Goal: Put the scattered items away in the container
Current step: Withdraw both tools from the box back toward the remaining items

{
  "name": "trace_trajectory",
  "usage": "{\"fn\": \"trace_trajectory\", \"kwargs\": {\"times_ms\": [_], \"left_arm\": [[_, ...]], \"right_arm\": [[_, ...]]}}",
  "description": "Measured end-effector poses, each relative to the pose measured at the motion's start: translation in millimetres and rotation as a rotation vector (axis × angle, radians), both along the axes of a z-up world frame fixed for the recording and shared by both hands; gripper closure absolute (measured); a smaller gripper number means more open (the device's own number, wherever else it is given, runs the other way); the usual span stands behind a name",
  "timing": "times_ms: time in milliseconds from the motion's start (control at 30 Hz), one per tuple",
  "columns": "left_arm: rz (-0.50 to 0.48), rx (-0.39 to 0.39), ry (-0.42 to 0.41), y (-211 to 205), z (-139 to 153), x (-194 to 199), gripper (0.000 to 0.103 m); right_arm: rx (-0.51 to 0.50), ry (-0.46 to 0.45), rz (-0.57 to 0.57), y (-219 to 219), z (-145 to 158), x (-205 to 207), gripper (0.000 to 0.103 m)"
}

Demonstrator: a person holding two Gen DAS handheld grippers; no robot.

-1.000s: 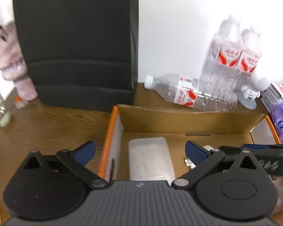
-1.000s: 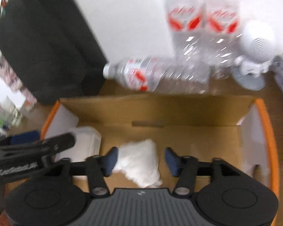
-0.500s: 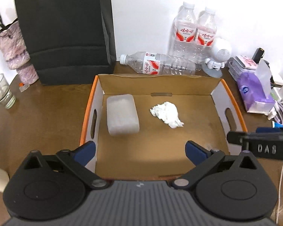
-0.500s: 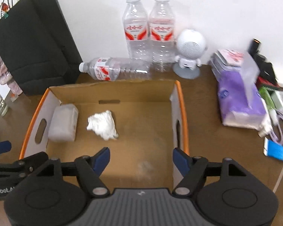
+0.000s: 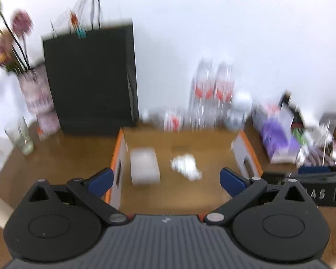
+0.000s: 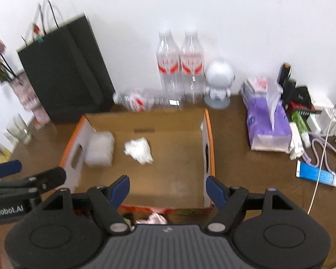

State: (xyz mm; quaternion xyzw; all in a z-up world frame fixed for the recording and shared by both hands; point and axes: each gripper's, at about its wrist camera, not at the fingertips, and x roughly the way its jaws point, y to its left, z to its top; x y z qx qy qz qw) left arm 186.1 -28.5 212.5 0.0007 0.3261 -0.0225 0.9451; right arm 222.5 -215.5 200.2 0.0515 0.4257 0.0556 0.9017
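Three water bottles (image 6: 168, 67), one cardboard box (image 6: 209, 134) holding one white packet (image 6: 99, 149) and one crumpled tissue (image 6: 138, 150), one black bag (image 6: 67, 69), one tissue pack (image 6: 268, 125), one blue tube (image 6: 317, 176).

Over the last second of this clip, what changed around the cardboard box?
Both hand-held grippers pulled back and up out of the cardboard box: the right hand-held gripper, earlier straddling the crumpled tissue with open fingers, has left it lying on the box floor; the left hand-held gripper retreated too, open and empty. The white pack and the tissue stayed put inside.
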Motion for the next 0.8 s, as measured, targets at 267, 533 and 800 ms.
{"fn": "trace_trajectory", "kwargs": {"times_ms": [267,533,800], "left_arm": [[-0.002,0.042,-0.184,-2,-36,-56,0.0],[-0.007,0.051,-0.242,7,-94,-129,0.0],[-0.048,0.052,-0.263,16,-153,-226,0.0]], "right_arm": [[-0.031,-0.17,0.035,11,-20,-52,0.021],[-0.026,-0.257,0.034,8,-73,-116,0.021],[0.013,-0.268,0.096,4,-127,-202,0.016]]}}
